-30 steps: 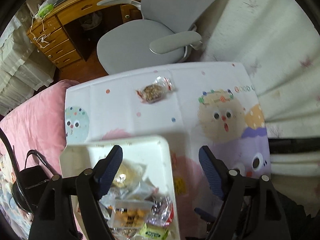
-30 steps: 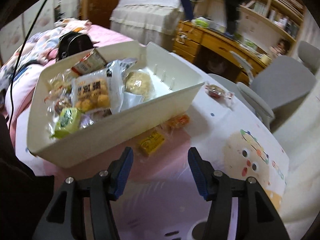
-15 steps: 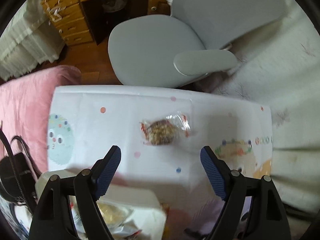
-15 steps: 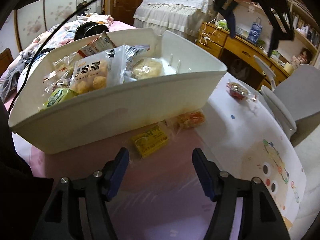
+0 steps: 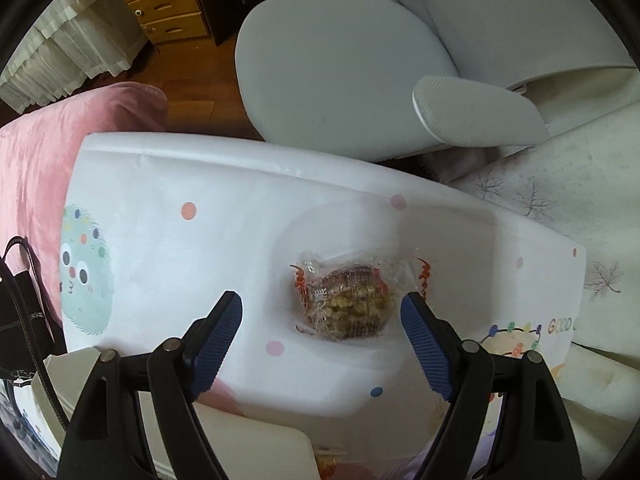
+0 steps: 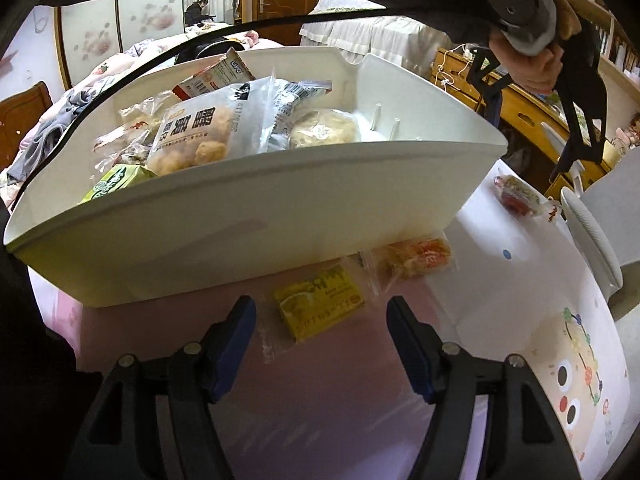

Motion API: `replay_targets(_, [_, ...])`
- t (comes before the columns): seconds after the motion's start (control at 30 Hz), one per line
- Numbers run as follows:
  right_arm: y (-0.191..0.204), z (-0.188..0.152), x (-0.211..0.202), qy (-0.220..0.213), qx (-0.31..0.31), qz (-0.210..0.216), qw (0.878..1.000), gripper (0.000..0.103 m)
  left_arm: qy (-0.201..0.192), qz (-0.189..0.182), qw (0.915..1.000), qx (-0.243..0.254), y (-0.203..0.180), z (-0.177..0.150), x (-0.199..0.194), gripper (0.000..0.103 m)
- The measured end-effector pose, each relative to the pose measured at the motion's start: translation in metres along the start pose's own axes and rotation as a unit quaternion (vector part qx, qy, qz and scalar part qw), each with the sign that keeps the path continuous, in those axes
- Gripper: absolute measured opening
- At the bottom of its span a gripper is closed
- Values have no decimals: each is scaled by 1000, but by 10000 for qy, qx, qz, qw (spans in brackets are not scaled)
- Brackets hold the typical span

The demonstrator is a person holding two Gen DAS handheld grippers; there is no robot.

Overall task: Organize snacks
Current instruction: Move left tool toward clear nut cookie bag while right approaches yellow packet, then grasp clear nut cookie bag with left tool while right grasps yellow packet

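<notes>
A clear-wrapped brown nut snack (image 5: 348,300) lies on the cartoon-print table cover (image 5: 160,200); it also shows in the right wrist view (image 6: 520,196). My left gripper (image 5: 320,312) is open, just above it, with the snack toward the right finger. My right gripper (image 6: 320,316) is open over a yellow snack packet (image 6: 320,300) lying beside an orange wrapped snack (image 6: 416,256), both against the white bin (image 6: 240,224). The bin holds several snack bags (image 6: 192,132). The left gripper also shows in the right wrist view (image 6: 528,108).
A grey office chair (image 5: 360,48) stands right behind the table's far edge. A pink blanket (image 5: 48,140) and a black bag (image 5: 20,300) lie to the left. A wooden desk with drawers (image 5: 168,4) stands farther back.
My left gripper has moved forward from over the bin to just above the nut snack. My right gripper has moved closer to the yellow packet. Both stay open.
</notes>
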State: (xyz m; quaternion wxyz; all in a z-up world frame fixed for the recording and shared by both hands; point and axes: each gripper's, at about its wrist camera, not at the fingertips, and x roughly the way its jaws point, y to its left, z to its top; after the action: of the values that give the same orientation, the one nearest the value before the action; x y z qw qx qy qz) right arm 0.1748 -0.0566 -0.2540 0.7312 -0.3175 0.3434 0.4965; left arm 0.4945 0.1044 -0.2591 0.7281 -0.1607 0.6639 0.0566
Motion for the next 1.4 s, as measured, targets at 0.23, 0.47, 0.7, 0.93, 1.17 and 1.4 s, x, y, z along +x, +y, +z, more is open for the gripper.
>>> replay_targets(0.23, [-8, 6, 11, 60, 198, 165, 9996, 70, 92, -25, 9999, -34, -5, 1, 17, 79])
replay_targets(0.47, [-11, 6, 19, 126, 361, 264, 9989, 69, 181, -22, 9997, -192, -5, 2, 32, 73])
replay_targets(0.7, [-12, 3, 17, 9, 479, 290, 9984, 64, 171, 31, 9997, -181, -11, 1, 39, 51])
replay_targets(0.93, [-7, 1, 11, -35, 292, 264, 9992, 57, -4, -1, 9998, -186, -9, -1, 36, 44])
replay_targets(1.17, [-2, 0, 8, 26, 215, 239, 9995, 56, -106, -74, 9997, -196, -10, -6, 32, 33])
replay_targets(1.4, [-3, -5, 3, 157, 307, 134, 9993, 56, -176, -246, 9993, -234, -8, -16, 18, 32])
